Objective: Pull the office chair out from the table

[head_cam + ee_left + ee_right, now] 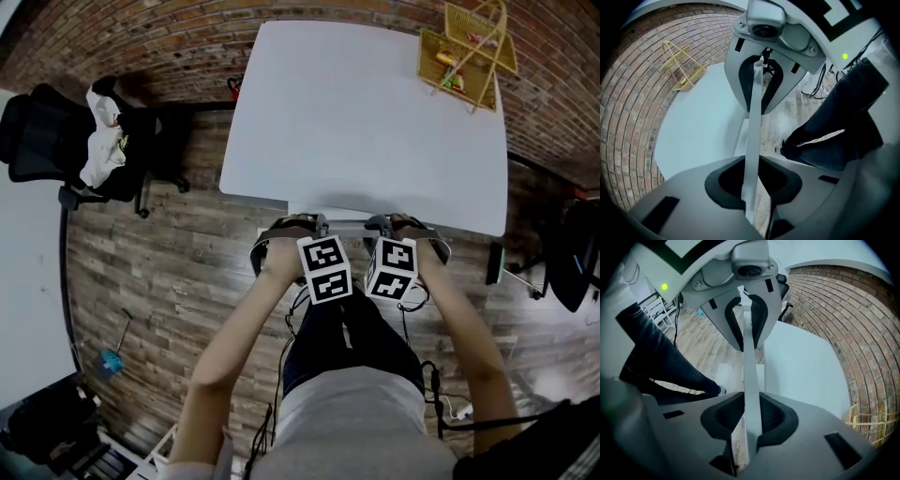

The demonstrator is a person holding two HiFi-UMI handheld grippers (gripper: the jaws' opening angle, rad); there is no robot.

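The office chair (pixel 346 223) sat tucked under the counter's (pixel 356 112) near edge, its thin white back rail (pixel 753 117) lying along that edge. The left claw (pixel 751 187) and right claw (pixel 749 427) each pinched the rail from above, equally near, side by side.

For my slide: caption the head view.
Left gripper and right gripper clamp a thin pale bar at the white rectangular table.

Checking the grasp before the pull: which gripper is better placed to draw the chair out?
Neither alone: left gripper and right gripper both clamp the thin grey strip, apparently the chair's back, at the near edge of the table. Pulling with both looks best.
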